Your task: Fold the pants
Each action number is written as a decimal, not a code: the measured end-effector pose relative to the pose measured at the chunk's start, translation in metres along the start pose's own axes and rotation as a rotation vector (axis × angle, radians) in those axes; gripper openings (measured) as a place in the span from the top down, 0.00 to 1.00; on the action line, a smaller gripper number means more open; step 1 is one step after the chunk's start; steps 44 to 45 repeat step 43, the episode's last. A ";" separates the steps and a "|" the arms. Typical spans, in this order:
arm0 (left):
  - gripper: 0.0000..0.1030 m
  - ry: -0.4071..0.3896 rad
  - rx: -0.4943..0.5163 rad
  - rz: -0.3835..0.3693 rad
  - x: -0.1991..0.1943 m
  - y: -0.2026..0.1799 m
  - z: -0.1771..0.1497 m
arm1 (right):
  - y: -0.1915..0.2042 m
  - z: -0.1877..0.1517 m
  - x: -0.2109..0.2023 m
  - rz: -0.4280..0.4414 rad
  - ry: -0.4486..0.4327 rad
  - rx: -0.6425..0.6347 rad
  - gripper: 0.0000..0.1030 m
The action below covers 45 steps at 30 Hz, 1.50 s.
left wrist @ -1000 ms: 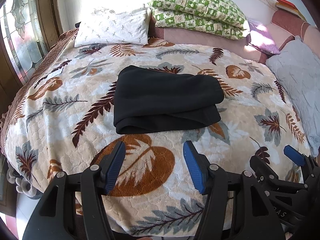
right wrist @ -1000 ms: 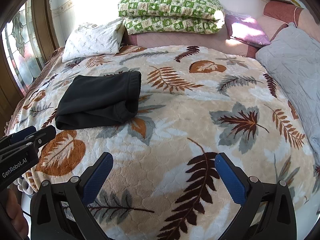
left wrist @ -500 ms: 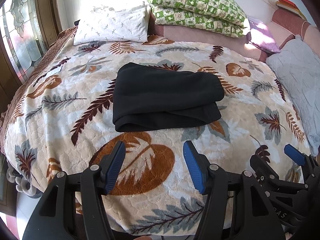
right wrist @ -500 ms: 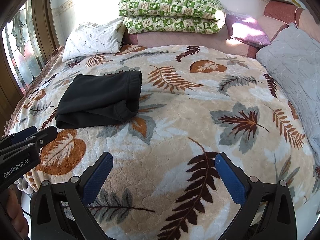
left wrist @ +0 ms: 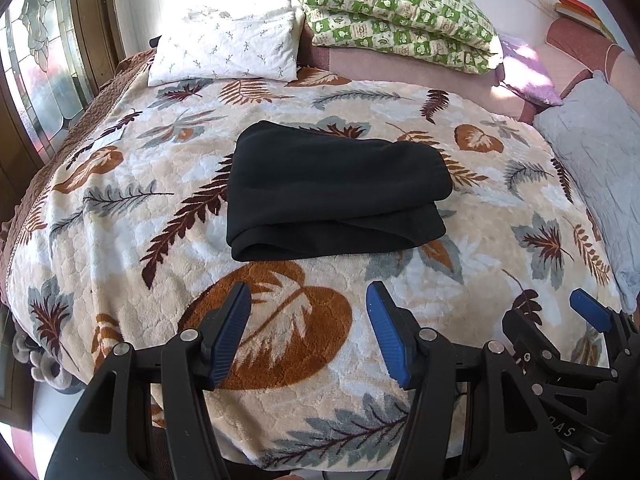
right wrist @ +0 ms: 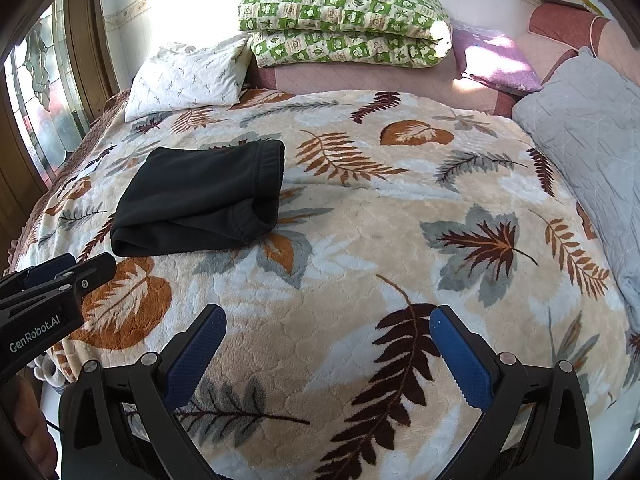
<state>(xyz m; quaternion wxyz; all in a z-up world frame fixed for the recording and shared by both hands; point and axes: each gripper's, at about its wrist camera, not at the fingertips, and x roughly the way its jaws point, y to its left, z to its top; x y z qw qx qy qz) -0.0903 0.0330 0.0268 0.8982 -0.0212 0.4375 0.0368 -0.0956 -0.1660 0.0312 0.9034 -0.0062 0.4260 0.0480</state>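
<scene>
Here the left gripper hangs over the near edge of the bed with its blue ribbed pads apart and nothing between them; its black side reads "GenRobot.AI" in the right wrist view. The right gripper is likewise spread wide and empty, close beside it. Compared with a second ago, nothing has shifted apart from a slight drift of the left view: both tools and the cloth sit as they did. The black pants, soft and matte, lie folded into a thick rectangle on the plush leaf-print blanket, beyond the left gripper, elastic waistband to the right. Farther back lie a white pillow and a green checked quilt, folded.
</scene>
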 end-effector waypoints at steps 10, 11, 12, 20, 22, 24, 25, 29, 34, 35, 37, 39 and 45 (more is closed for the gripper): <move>0.43 0.014 0.003 -0.001 0.006 0.000 -0.001 | -0.001 0.000 0.001 0.001 0.003 -0.003 0.01; 0.43 0.015 0.004 -0.001 0.006 0.000 -0.001 | -0.002 0.000 0.001 0.001 0.002 -0.003 0.01; 0.43 0.016 0.004 -0.002 0.006 0.000 -0.001 | -0.003 0.000 0.001 0.002 0.002 -0.004 0.01; 0.43 0.005 -0.033 -0.032 0.007 0.004 0.001 | -0.004 0.000 0.001 0.002 0.007 -0.008 0.01; 0.43 0.004 -0.033 -0.031 0.007 0.004 0.002 | -0.004 0.000 0.001 0.002 0.006 -0.008 0.01; 0.43 -0.001 -0.027 -0.029 0.008 0.004 0.002 | -0.005 0.000 0.002 0.002 0.008 -0.008 0.01; 0.43 -0.004 -0.023 -0.028 0.007 0.003 0.003 | -0.005 0.001 0.002 0.002 0.009 -0.008 0.01; 0.43 -0.005 -0.016 -0.028 0.007 0.001 0.004 | -0.005 0.000 0.003 0.000 0.014 -0.010 0.01; 0.43 -0.001 -0.012 -0.028 0.008 -0.001 0.004 | -0.005 0.000 0.003 0.002 0.015 -0.007 0.01; 0.43 0.002 -0.011 -0.030 0.009 -0.001 0.004 | -0.005 0.000 0.004 0.002 0.015 -0.006 0.01; 0.43 0.013 -0.012 -0.034 0.009 -0.001 0.004 | -0.006 0.000 0.004 0.002 0.016 -0.003 0.01; 0.43 0.017 -0.010 -0.031 0.010 -0.002 0.004 | -0.006 0.000 0.005 0.002 0.017 -0.004 0.01; 0.43 0.028 0.004 -0.031 0.010 -0.003 0.004 | -0.007 0.000 0.005 0.002 0.017 -0.004 0.01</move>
